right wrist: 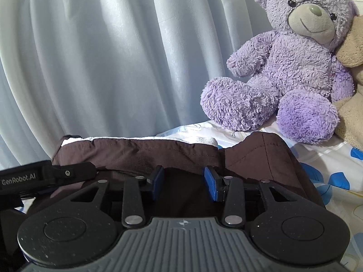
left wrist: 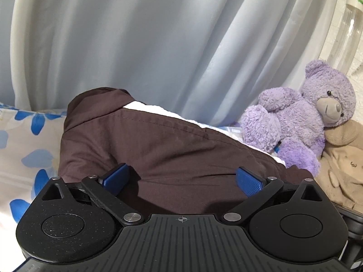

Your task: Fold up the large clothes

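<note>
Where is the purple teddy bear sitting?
The purple teddy bear sits on the flowered bedsheet at the right of both views, leaning on a beige plush toy, just beyond the brown garment.

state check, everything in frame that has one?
brown garment: folded, lying on the floral bedsheet, white lining showing at its far edge
left hand-held gripper: open wide over the garment, gripping nothing
right hand-held gripper: partly open, pads not pressing cloth
purple teddy bear: sitting upright, leaning against the beige plush toy
curtain: drawn
</note>
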A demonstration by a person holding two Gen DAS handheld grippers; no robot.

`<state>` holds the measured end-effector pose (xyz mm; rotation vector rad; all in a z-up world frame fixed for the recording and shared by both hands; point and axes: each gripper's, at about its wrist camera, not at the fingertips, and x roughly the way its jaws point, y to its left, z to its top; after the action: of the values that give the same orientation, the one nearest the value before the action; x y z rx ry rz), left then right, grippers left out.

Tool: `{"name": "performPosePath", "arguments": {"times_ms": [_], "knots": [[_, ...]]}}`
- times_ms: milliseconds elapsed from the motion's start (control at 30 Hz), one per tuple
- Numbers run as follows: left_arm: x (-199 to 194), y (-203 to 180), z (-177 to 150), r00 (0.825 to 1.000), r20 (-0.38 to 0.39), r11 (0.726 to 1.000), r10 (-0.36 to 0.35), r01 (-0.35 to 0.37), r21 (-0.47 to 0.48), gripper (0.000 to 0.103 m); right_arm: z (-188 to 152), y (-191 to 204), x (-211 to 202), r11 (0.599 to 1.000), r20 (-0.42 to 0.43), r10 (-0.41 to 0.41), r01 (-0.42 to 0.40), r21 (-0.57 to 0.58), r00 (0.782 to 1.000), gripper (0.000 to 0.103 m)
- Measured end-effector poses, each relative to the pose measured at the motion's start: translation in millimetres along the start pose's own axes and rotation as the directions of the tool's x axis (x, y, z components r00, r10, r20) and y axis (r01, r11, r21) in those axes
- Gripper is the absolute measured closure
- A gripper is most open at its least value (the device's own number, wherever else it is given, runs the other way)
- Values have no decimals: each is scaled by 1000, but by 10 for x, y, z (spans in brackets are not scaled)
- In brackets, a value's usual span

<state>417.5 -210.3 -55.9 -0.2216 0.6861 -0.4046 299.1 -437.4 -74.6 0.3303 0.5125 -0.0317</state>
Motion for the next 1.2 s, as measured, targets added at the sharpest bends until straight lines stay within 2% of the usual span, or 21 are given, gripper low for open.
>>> {"name": "performPosePath", "arguments": {"times_ms": [100,133,200,267,333,400,500,600,667,767,800,867,933,1000,1033,1100,1167,1200], "knots": [[-375,-24,-13,999,10,999,47,-46,-24,0,38,46,-299,1000,10,-4,4,-7,1000,56],[-564,-25,-87,999,36,999,14,-12,-45,0,-3,53,-461,1000,43,5,-5,-19,999,51],[-890,-31,-334,993,112,995,-23,34,-93,0,-134,27,-723,999,107,16,-13,-33,994,49],[-1002,-99,-590,983,184,998,16,-3,-68,0,-271,-8,-850,999,163,-26,34,-43,986,46],[-966,-148,-695,979,201,999,35,-32,-19,0,-418,-99,-818,997,186,-72,73,3,980,46],[-937,-164,-658,982,180,999,51,-51,-7,0,-474,-216,-719,995,147,-69,58,79,987,46],[-1023,-17,-474,993,121,1000,-12,14,-16,0,-327,-310,-707,993,62,-11,4,118,998,44],[-1232,376,-355,993,70,991,-94,100,-84,0,-140,-577,-902,977,-6,50,-48,206,999,40],[-1259,653,-359,992,14,980,-126,127,-155,0,-85,-858,-1019,963,-54,77,-61,263,996,32],[-1167,928,-427,973,-77,945,-218,190,-266,0,-161,-1253,-995,929,-166,108,-40,367,980,30],[-1134,965,-448,962,-84,930,-259,225,-292,0,-224,-1358,-938,903,-196,162,-66,424,967,31],[-1052,989,-489,946,-83,908,-314,273,-319,0,-334,-1446,-839,840,-190,284,-149,521,940,31],[-915,978,-516,945,-131,914,-298,244,-323,0,-334,-1373,-721,856,-207,305,-172,487,930,31],[-840,1004,-550,935,-131,894,-330,265,-362,0,-320,-1278,-588,866,-233,326,-190,464,916,35],[-837,998,-550,936,-127,891,-328,262,-371,1,-302,-1223,-523,871,-248,329,-191,453,911,37],[-875,984,-522,939,-123,898,-321,260,-355,5,-258,-1061,-490,902,-272,306,-187,389,912,45],[-940,987,-478,940,-111,895,-322,263,-360,7,-183,-946,-499,919,-273,293,-191,345,916,55],[-972,1001,-449,942,-106,895,-319,262,-362,7,-147,-871,-518,924,-269,297,-205,323,916,57]]}}
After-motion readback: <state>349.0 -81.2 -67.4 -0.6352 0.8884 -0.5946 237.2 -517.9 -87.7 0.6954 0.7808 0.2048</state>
